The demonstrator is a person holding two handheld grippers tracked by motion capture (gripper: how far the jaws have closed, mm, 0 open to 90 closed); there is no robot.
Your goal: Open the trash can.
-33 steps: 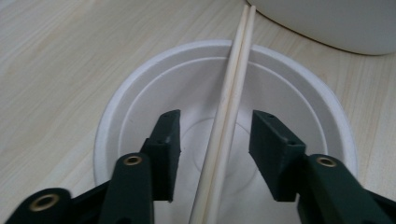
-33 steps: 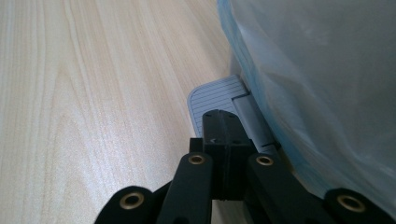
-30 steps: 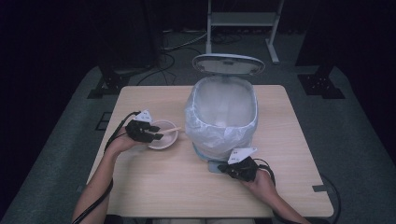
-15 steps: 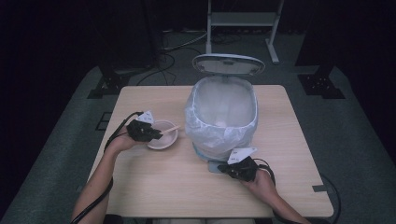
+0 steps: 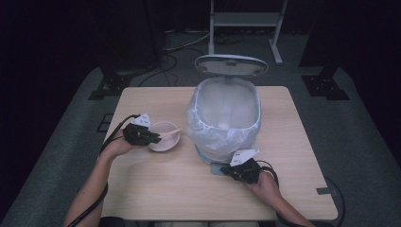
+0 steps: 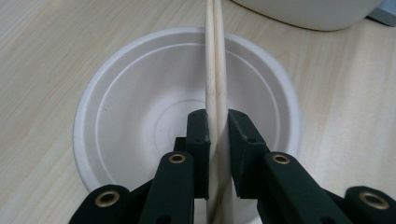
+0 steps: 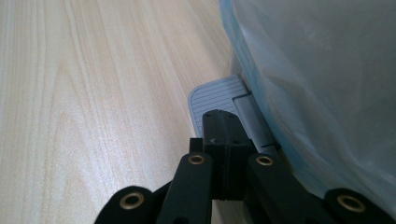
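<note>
My left gripper (image 5: pixel 152 137) (image 6: pixel 217 123) is shut on a pair of wooden chopsticks (image 5: pixel 171 133) (image 6: pixel 215 70), which reach forward across a white paper bowl (image 5: pixel 164 143) (image 6: pixel 140 116) on the table's left. In the middle stands a pedal bin (image 5: pixel 227 118) lined with a pale plastic bag (image 7: pixel 327 70), its lid (image 5: pixel 231 65) raised. My right gripper (image 5: pixel 231 171) (image 7: pixel 224 123) is shut with nothing between its jaws. Its tips rest on the bin's grey ribbed pedal (image 5: pixel 217 167) (image 7: pixel 212 95).
The wooden table (image 5: pixel 156 189) has bare room in front of the bowl and to the right of the bin. The bin's white base (image 6: pixel 303 9) stands just beyond the bowl. Stands and cables lie on the dark floor behind the table.
</note>
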